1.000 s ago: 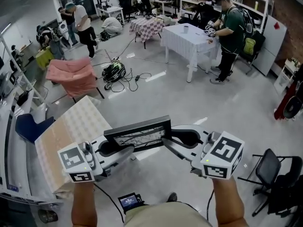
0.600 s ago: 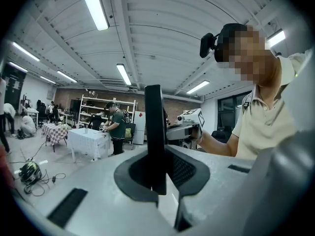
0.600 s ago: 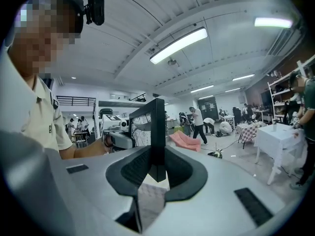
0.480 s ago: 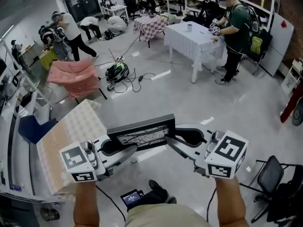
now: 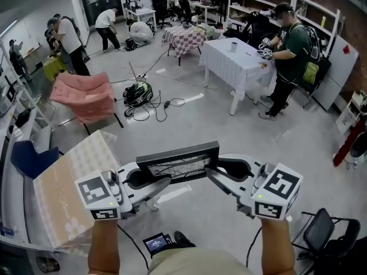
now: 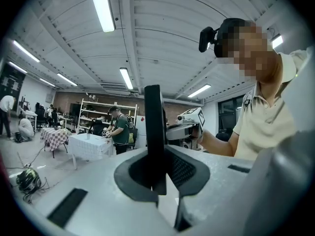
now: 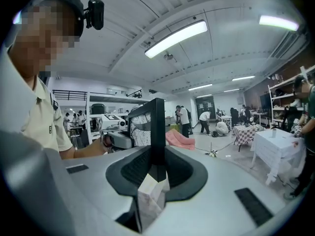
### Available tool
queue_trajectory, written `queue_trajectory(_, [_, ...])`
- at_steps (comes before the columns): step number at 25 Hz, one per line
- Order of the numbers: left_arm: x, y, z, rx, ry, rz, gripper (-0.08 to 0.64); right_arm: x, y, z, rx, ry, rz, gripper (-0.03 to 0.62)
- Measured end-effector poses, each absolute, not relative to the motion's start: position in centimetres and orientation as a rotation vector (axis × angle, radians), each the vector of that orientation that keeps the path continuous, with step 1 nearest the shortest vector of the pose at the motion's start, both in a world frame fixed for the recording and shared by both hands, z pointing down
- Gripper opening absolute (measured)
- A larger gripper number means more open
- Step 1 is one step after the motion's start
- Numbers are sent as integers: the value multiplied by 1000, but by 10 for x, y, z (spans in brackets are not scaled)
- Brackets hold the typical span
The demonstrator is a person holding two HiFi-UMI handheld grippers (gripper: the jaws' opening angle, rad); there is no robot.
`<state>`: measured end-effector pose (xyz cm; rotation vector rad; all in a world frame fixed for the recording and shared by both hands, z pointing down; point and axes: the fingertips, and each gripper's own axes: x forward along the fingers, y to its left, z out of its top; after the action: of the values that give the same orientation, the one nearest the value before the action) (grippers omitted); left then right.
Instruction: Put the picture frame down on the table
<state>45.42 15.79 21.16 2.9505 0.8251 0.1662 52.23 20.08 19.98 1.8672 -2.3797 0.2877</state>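
Note:
A black picture frame [image 5: 179, 163] with a pale branch print hangs in the air between both grippers, tilted face up, above the floor. My left gripper [image 5: 156, 187] is shut on its left end; in the left gripper view the frame edge [image 6: 154, 132] stands upright between the jaws. My right gripper [image 5: 211, 175] is shut on its right end, where the frame [image 7: 156, 132] also runs up between the jaws. A table with a pale patterned cloth [image 5: 71, 182] stands to my left, below the frame.
A pink-covered chair [image 5: 81, 96] and a cable heap with a green helmet [image 5: 137, 93] lie ahead on the floor. A white-clothed table [image 5: 238, 59] with a person in green [image 5: 292, 50] stands far right. A black chair [image 5: 330, 236] is at my right.
The frame and both grippers have stayed together while I shifted slightly; the patterned table has slid lower left in view. People in the background have walked about.

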Motion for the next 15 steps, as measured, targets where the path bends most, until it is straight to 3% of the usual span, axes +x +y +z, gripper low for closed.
queue_trajectory(15, [414,36,213,3036,479,142,44,490,61,203,1567,-2566,255,80])
